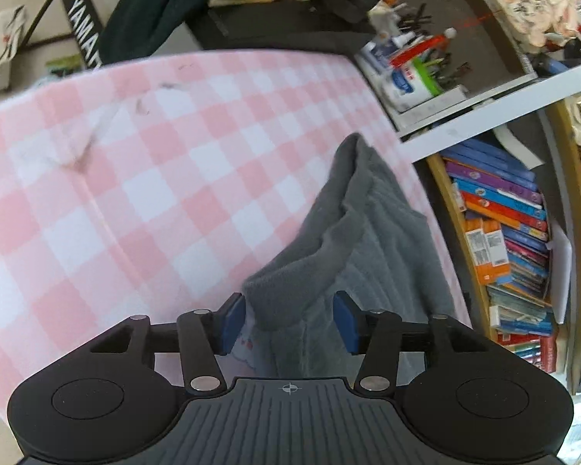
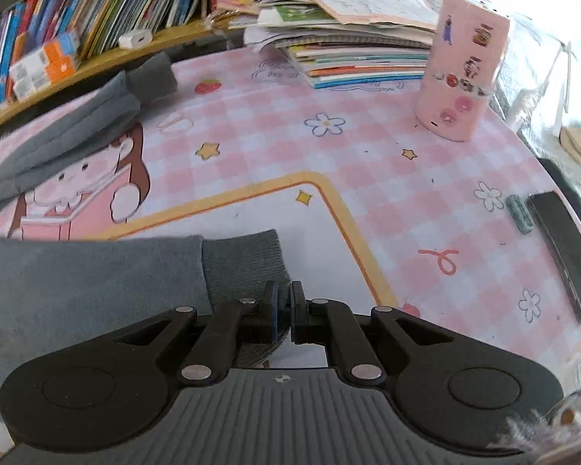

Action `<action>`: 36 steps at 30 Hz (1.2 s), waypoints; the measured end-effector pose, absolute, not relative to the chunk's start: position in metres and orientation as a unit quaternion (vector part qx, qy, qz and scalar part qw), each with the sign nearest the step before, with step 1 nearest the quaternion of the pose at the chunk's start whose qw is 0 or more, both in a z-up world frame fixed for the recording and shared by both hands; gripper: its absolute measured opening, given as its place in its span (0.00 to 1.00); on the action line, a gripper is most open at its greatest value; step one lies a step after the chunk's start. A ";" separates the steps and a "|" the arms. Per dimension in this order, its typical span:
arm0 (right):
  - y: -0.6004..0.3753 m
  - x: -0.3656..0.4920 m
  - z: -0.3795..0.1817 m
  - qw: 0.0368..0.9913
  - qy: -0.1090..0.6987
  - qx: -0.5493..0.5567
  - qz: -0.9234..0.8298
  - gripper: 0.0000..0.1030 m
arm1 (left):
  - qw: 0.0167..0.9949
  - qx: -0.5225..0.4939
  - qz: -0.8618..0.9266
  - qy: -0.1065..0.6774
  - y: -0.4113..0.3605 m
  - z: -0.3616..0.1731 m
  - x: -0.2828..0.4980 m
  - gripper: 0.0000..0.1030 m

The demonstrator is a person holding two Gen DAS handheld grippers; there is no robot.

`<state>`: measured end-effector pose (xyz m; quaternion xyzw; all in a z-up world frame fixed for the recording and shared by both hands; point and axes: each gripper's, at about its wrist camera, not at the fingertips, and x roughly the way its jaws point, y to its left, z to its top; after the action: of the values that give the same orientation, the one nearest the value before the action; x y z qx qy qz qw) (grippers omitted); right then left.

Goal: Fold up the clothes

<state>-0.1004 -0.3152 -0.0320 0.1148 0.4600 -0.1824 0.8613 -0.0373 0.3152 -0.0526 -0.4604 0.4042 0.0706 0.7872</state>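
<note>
The left tongs (image 1: 289, 319) are hanging apart around a raised garment (image 1: 372, 240) fold, while only the right view is showing the right tongs (image 2: 285, 312) clamping its cuff (image 2: 248, 267) at six o'clock on the surface (image 2: 368, 162).

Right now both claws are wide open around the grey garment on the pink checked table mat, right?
Not quite. Only the left claw is open around the grey garment. The right wrist view shows the right claw shut on the ribbed cuff.

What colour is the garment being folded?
Grey, with a ribbed cuff; the garment shows best in the right wrist view.
</note>
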 end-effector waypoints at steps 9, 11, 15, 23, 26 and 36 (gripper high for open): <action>-0.299 -0.105 -0.039 0.849 0.496 0.132 -0.130 0.06 | 0.822 -0.387 0.109 0.403 0.315 -0.040 -0.029 0.11; -0.286 -0.105 -0.040 0.849 0.505 0.118 -0.105 0.06 | 0.831 -0.369 0.118 0.400 0.318 -0.035 -0.028 0.11; -0.279 -0.104 -0.041 0.849 0.507 0.107 -0.099 0.09 | 0.847 -0.332 0.136 0.391 0.324 -0.024 -0.027 0.18; -0.280 -0.077 -0.002 0.887 0.457 -0.015 -0.061 0.49 | 0.897 -0.218 0.138 0.358 0.322 0.011 -0.014 0.40; -0.264 -0.045 0.005 0.897 0.427 -0.114 -0.010 0.52 | 0.922 -0.154 0.089 0.343 0.303 0.029 0.006 0.47; -0.205 0.051 -0.022 0.807 0.314 -0.477 0.149 0.67 | 0.934 0.083 -0.072 0.339 0.223 0.044 0.098 0.59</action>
<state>0.0507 -0.2049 -0.0215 -0.4766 0.3144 0.1492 0.8073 0.0975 0.2228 0.0443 0.0829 0.3388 -0.0719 0.9344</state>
